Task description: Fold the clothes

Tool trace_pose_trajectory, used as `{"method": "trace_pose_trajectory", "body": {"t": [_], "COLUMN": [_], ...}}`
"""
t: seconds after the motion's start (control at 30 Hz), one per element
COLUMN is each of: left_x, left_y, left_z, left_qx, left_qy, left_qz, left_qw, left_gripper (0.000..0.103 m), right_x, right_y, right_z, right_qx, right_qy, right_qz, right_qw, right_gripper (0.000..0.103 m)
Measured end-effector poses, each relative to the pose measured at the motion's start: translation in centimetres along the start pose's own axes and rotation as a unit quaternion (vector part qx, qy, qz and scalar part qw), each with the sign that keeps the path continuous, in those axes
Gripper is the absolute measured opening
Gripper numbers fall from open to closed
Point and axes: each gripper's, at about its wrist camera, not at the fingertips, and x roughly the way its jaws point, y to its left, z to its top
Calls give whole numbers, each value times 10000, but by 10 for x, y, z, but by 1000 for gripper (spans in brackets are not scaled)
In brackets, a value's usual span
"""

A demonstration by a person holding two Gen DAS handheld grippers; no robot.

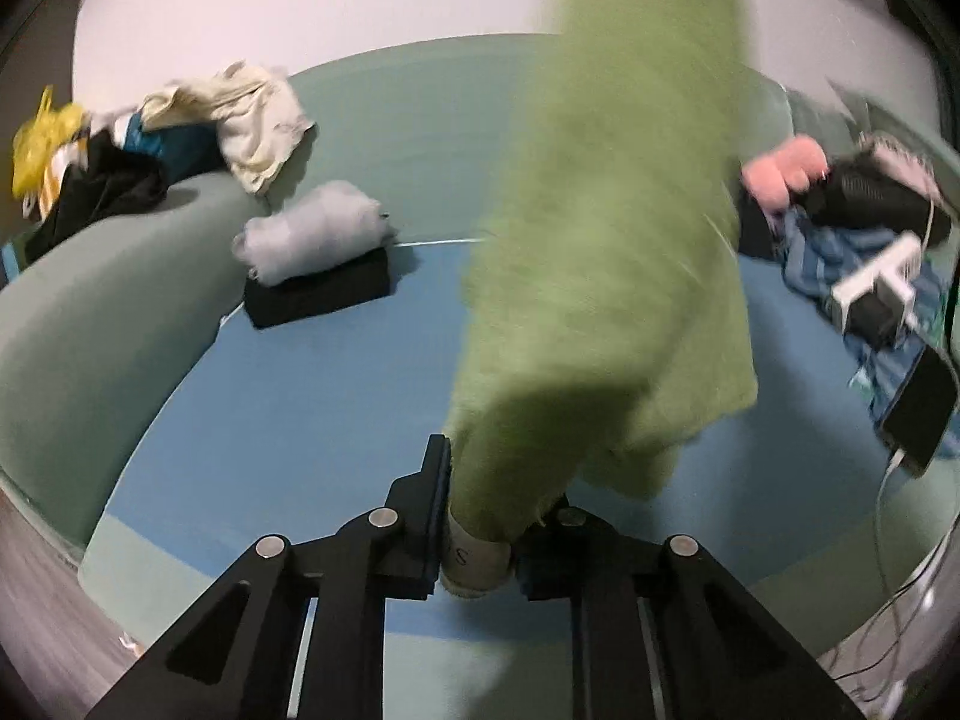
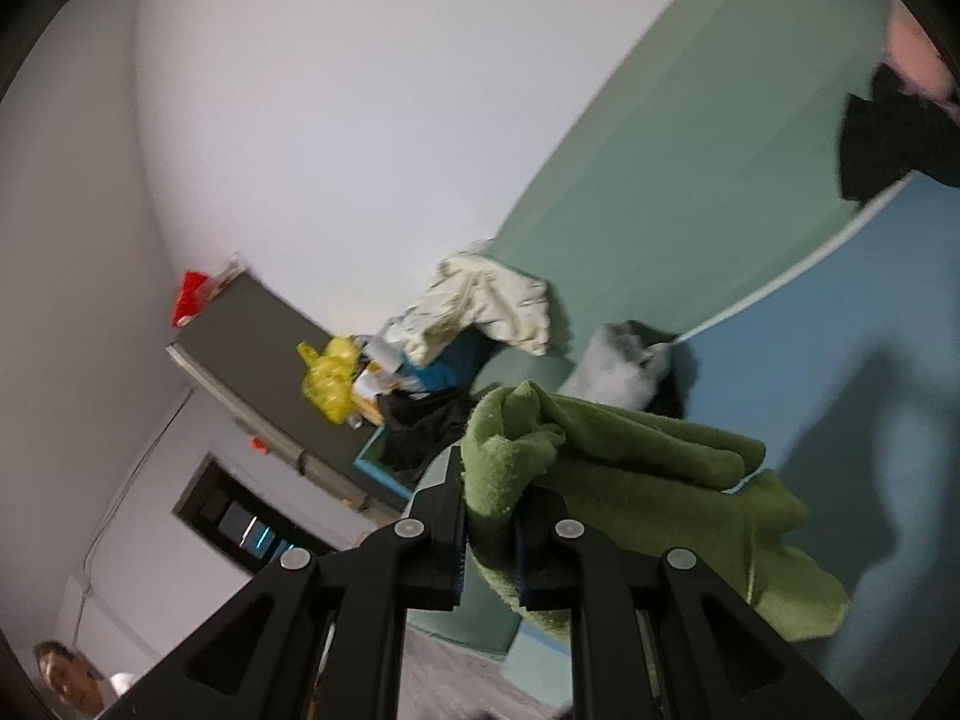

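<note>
1. A blue mat (image 1: 288,420) on a pale green couch (image 1: 108,294) lies below me, with folded grey and black pieces (image 1: 318,264) stacked at the back.
2. My left gripper (image 1: 480,516) pinches the green garment (image 1: 612,252) near its label; my right gripper (image 2: 489,534) clamps a bunched edge (thick there).
3. The garment hangs in the air between my grippers.
4. Risk: the fuzzy fabric could slip from the bunched grip, or land creased because it hangs twisted.

The green garment (image 2: 630,468) looks like fuzzy, matt fleece, maybe terry. Gripper fingers (image 2: 441,516) are matt black plastic with shiny metal pins.
</note>
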Motion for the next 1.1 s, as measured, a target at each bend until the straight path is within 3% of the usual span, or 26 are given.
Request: {"method": "trace_pose_trajectory", "body": {"t": [0.1, 0.17, 0.33, 0.37, 0.43, 0.57, 0.63, 0.7, 0.8, 0.9, 1.0, 1.1], "left_x": [-20, -34, -64, -58, -36, -5, -13, -24, -16, 15, 51, 72], "left_y": [29, 50, 107, 115, 130, 163, 168, 162, 152, 142, 122, 102], "left_z": [8, 15, 45, 52, 72, 124, 146, 157, 140, 92, 26, -33], "left_qx": [-24, -108, -920, -1027, -1115, -1693, -1589, -1126, -602, -260, -7, 169], "left_qy": [-17, 6, 432, 447, 426, 321, -43, -358, -228, 395, 1359, 2291], "left_qz": [-158, -350, -1484, -1493, -1094, -983, -807, -435, -183, -77, -204, -551], "left_qw": [9999, 9993, 9837, 9824, 9868, 9801, 9840, 9920, 9978, 9989, 9905, 9717], "left_gripper": [17, 17, 17, 17, 17, 16, 16, 16, 16, 16, 16, 16], "right_x": [-15, -29, -30, -19, 5, 31, 43, 52, 54, 54, 55, 44], "right_y": [-19, -34, -50, -54, -63, -55, -49, -44, -49, -86, -144, -204], "right_z": [-2, -7, -14, -11, -4, 21, 34, 41, 21, -19, -72, -126], "right_qx": [237, 586, 1007, 1101, 1289, 928, 709, 450, 65, 156, 803, 1696], "right_qy": [-59, 66, 483, 573, 751, 480, 311, 186, 180, 354, 892, 1382], "right_qz": [-243, -158, 110, 143, 209, 281, 314, 339, 168, -262, -886, -1514], "right_qw": [9994, 9981, 9937, 9922, 9886, 9941, 9965, 9982, 9997, 9989, 9888, 9640], "right_gripper": [12, 12, 12, 12, 12, 12, 12, 12, 12, 12, 12, 12]}}
